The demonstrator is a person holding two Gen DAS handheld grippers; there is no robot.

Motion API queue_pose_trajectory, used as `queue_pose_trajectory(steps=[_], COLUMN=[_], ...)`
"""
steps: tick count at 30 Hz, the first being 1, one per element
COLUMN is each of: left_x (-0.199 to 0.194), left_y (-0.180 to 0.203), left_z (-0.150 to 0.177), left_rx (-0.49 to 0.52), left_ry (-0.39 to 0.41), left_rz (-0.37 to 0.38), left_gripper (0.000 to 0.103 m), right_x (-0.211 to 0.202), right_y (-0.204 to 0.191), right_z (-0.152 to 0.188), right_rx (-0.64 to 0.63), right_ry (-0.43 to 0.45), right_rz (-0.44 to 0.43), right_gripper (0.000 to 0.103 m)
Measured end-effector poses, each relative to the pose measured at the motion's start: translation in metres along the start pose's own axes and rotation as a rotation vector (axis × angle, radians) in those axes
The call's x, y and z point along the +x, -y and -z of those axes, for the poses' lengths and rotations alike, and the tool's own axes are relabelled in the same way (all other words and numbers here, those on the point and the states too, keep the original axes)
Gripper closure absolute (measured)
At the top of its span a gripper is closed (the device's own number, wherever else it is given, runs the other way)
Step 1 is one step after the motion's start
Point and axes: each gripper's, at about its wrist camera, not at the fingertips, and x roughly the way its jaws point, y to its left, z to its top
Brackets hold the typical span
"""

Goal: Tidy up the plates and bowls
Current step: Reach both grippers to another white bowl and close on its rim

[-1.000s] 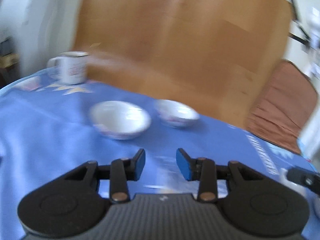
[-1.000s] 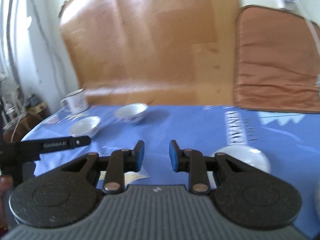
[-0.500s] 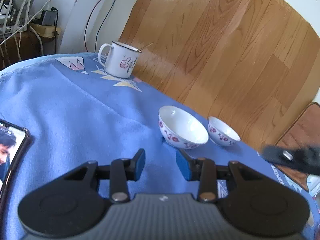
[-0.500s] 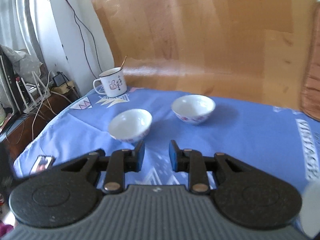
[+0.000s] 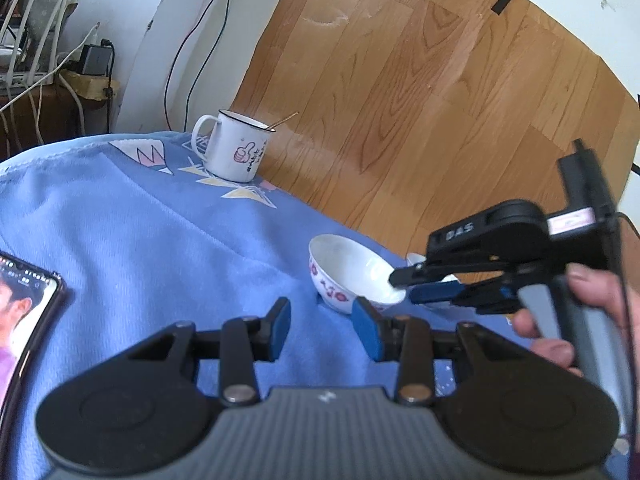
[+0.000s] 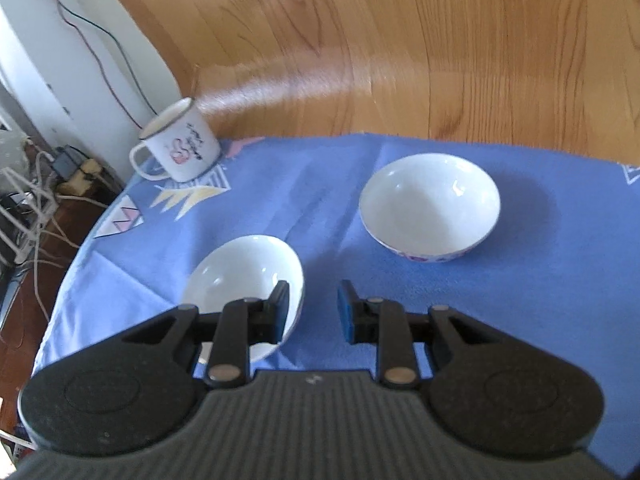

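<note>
Two white bowls with red marks stand on the blue cloth. The nearer bowl (image 6: 244,276) (image 5: 352,268) has its rim between the jaws of my right gripper (image 6: 314,308) (image 5: 408,286): one finger reaches inside, the other stays outside. The jaws are closing, and the pads still stand off the rim. The other bowl (image 6: 430,204) sits farther right; in the left wrist view only a sliver (image 5: 416,258) shows behind the right gripper. My left gripper (image 5: 322,328) hovers open just short of the nearer bowl, with nothing between its fingers.
A white enamel mug (image 5: 236,148) (image 6: 180,148) with a stick in it stands at the cloth's far left corner. A lit phone (image 5: 24,312) lies at the left. A hand (image 5: 580,300) holds the right gripper. Cables and a router (image 6: 24,208) sit beyond the table's left edge.
My right gripper has swung in from the right and come down onto the nearer bowl's rim, with its jaws a little narrower. The left gripper has barely moved over the last half second.
</note>
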Motion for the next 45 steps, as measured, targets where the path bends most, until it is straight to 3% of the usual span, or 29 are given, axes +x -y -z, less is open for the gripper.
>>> queue_pose_trajectory(steps=[5,14,24,31,36,45], left_x=[0.0,-0.001,0.0,0.003,-0.004,-0.023], left_y=[-0.004,-0.01,-0.006,0.008,0.024,0.043], left_z=[-0.001,-0.003,-0.003,0.0,0.003,0.008], left_rx=[-0.024,-0.063,-0.043,0.015,0.019,0.096], left_ry=[0.002,0.005,-0.012,-0.118,-0.251,-0.346], left_rz=[0.0,-0.009,0.015,0.076,0.114,0.123], left_gripper=[0.069,0.067,0.067,0.067,0.069,0.069], right_x=[0.012,-0.006,-0.075,-0.103,-0.102,-0.123], right_y=[0.001,0.01,0.042,0.062,0.061,0.053], right_z=[0.001,0.007,0.058,0.093,0.101,0.109], right_rx=[0.021,0.094,0.147,0.184,0.144,-0.006], right_ry=[-0.044,-0.055,-0.08,-0.11,-0.111,0.024], right_rz=[-0.019,-0.082,-0.164,-0.205,-0.187,-0.144], right_gripper=[0.095,0.096,0.095,0.095,0.095,0.087])
